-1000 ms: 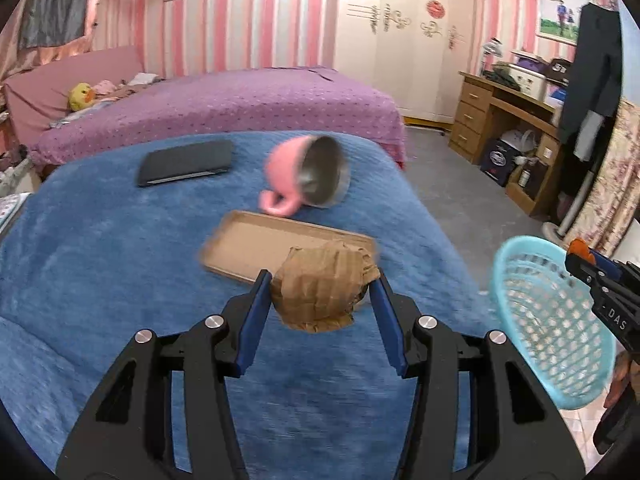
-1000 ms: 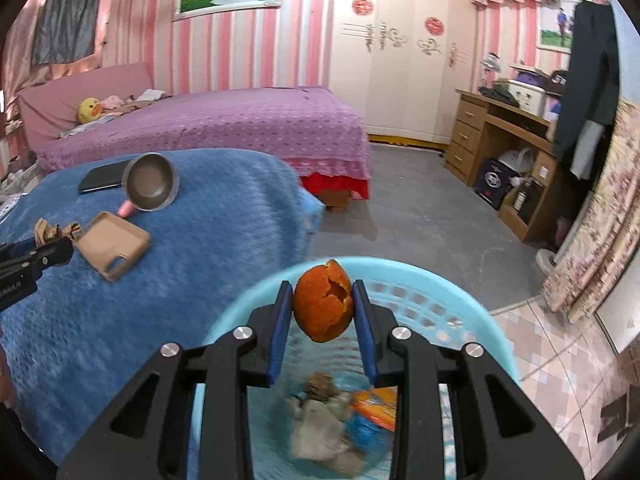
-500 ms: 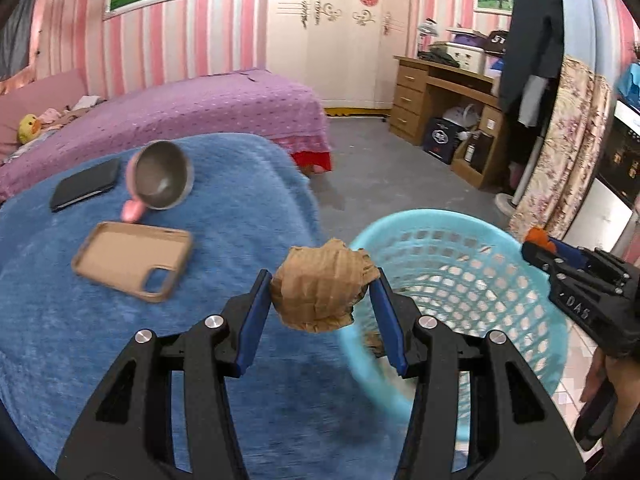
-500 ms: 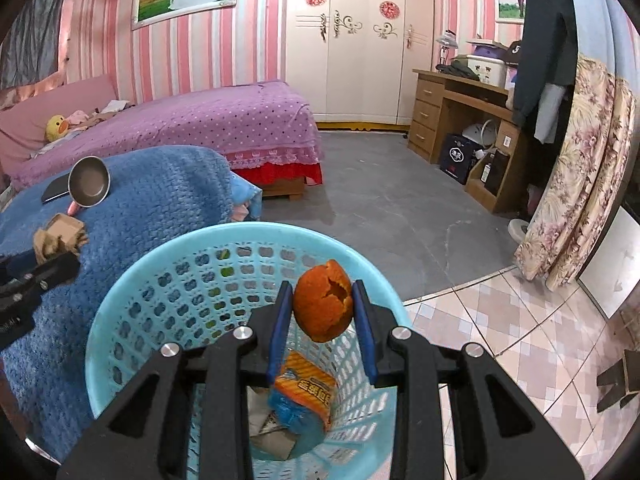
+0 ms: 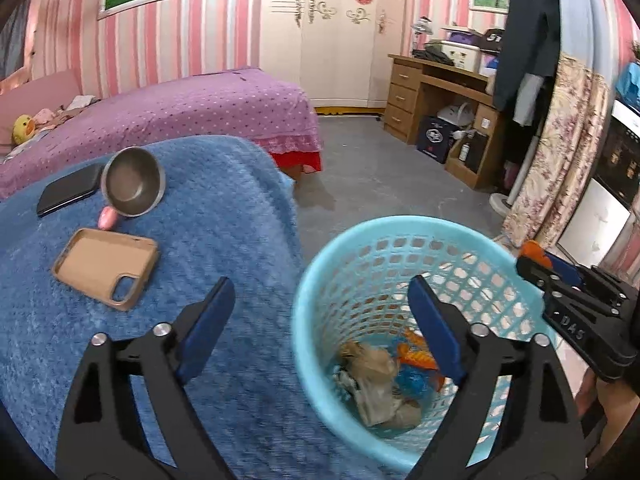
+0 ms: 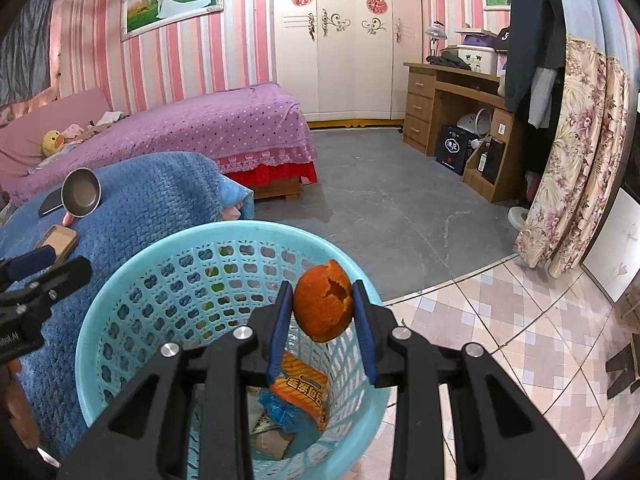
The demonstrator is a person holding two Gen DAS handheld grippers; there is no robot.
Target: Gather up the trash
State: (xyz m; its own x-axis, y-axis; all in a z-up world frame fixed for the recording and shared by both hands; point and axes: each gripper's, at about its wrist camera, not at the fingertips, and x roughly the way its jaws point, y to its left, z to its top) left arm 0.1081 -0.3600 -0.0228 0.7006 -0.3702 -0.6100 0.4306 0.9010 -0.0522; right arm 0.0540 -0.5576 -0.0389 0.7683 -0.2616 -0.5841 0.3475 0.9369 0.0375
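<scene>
A light blue plastic basket [image 5: 316, 280] [image 6: 120, 292] stands on the floor beside the blue-blanketed surface, with wrappers and crumpled paper in its bottom. My left gripper [image 5: 320, 304] hangs over the basket's near rim, its jaws opening wide with nothing between them. A brown crumpled paper ball [image 5: 376, 364] lies inside the basket among the trash. My right gripper [image 6: 322, 304] is shut on an orange peel [image 6: 322, 306], held above the basket's opening. An orange snack packet [image 6: 302, 390] lies below it. The right gripper [image 5: 532, 258] also shows at the basket's far right rim in the left wrist view.
On the blue blanket [image 5: 224, 208] lie a tan phone case [image 5: 92, 262], a pink mug [image 5: 132, 186] on its side and a dark phone [image 5: 68, 194]. A purple bed [image 6: 224, 120], a wooden desk [image 6: 452, 96] and hanging curtains [image 6: 580, 152] ring the grey floor.
Both grippers swung right from the blanket to over the basket. My left gripper opened and the brown paper ball dropped from it into the basket. The orange peel stays gripped.
</scene>
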